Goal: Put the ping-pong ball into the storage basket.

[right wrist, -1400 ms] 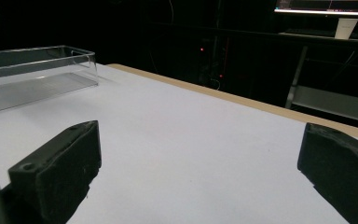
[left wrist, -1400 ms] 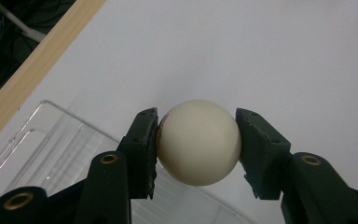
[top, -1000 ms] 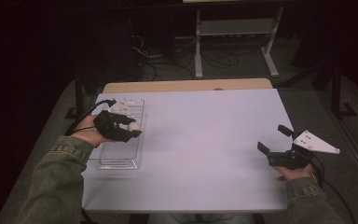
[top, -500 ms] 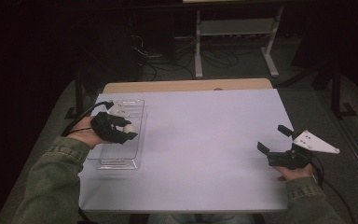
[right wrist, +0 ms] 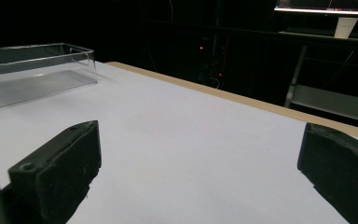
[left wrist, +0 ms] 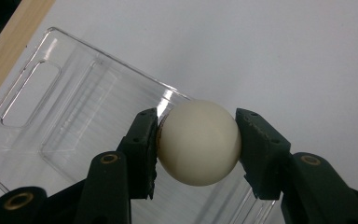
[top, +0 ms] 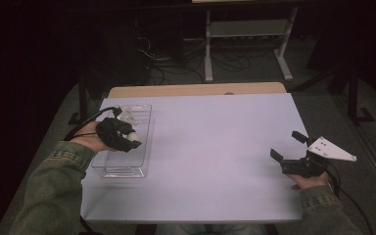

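A cream-white ball (left wrist: 199, 142) is clamped between the two black jaws of my left gripper (left wrist: 196, 147), which is shut on it. The left gripper (top: 127, 139) hovers over a clear plastic bin (top: 122, 169) at the table's left side, with the ball (top: 133, 134) pale at its tip. The bin's floor and handle slot (left wrist: 30, 93) lie below the ball. My right gripper (top: 285, 147) rests at the table's right side, jaws wide apart with nothing between them. Its left pad (right wrist: 58, 168) and right pad (right wrist: 338, 168) frame bare white tabletop.
The white tabletop (top: 215, 147) has a wooden strip (top: 196, 90) along its far edge. The clear bin (right wrist: 37, 70) stands far off in the right gripper view. Beyond the table are a dark floor, cables and a pale metal stand (top: 245, 39).
The left hand with the ball has shifted only slightly over the bin. The right gripper has stayed put.
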Action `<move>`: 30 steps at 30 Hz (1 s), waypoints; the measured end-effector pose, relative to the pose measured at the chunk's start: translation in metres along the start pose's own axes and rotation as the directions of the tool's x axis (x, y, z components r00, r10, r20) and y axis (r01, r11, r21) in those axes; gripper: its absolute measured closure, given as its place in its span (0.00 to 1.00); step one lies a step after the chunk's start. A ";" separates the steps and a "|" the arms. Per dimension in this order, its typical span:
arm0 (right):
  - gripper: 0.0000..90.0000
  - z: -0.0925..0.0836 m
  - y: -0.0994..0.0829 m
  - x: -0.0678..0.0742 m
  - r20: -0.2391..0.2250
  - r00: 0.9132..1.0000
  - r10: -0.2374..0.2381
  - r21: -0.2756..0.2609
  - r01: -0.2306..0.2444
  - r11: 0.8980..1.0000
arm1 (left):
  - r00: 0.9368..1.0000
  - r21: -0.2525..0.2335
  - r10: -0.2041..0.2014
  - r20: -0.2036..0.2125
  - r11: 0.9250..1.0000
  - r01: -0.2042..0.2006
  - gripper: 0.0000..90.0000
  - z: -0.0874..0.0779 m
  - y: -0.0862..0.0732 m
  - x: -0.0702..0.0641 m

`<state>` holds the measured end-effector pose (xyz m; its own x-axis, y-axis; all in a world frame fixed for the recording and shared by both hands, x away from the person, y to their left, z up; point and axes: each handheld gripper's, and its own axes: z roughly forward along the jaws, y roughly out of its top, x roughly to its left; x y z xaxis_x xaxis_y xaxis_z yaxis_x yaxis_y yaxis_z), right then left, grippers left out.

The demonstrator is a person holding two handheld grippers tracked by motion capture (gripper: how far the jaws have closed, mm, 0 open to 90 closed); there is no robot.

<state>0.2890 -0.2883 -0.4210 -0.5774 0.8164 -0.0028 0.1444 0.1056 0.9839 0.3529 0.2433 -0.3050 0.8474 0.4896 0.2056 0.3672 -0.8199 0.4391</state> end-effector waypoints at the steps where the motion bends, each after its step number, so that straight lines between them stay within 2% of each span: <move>1: 0.00 0.000 0.000 0.000 0.000 1.000 0.000 0.000 0.000 1.000 | 1.000 0.008 0.003 0.001 1.000 -0.003 0.57 0.000 0.000 0.000; 4: 0.00 0.000 0.000 0.000 0.000 1.000 -0.001 0.000 0.001 1.000 | 1.000 0.041 0.021 -0.004 0.999 -0.020 0.57 0.002 0.002 0.000; 9: 0.00 0.000 0.000 0.000 -0.001 1.000 0.000 0.001 0.000 1.000 | 1.000 0.065 0.029 0.006 0.997 -0.030 0.57 0.005 0.004 -0.001; 16: 0.00 0.000 0.000 0.000 -0.003 1.000 0.001 0.002 -0.001 1.000 | 0.998 0.128 0.055 0.029 0.990 -0.058 0.57 0.014 0.004 -0.002; 30: 0.00 0.000 0.000 0.000 -0.006 1.000 0.000 0.001 0.000 1.000 | 0.997 0.165 0.048 0.064 0.985 -0.058 0.57 0.034 -0.002 -0.002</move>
<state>0.2889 -0.2883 -0.4210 -0.5822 0.8130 -0.0013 0.1456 0.1058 0.9837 0.3634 0.2341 -0.3365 0.8870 0.4293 0.1701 0.3754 -0.8849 0.2759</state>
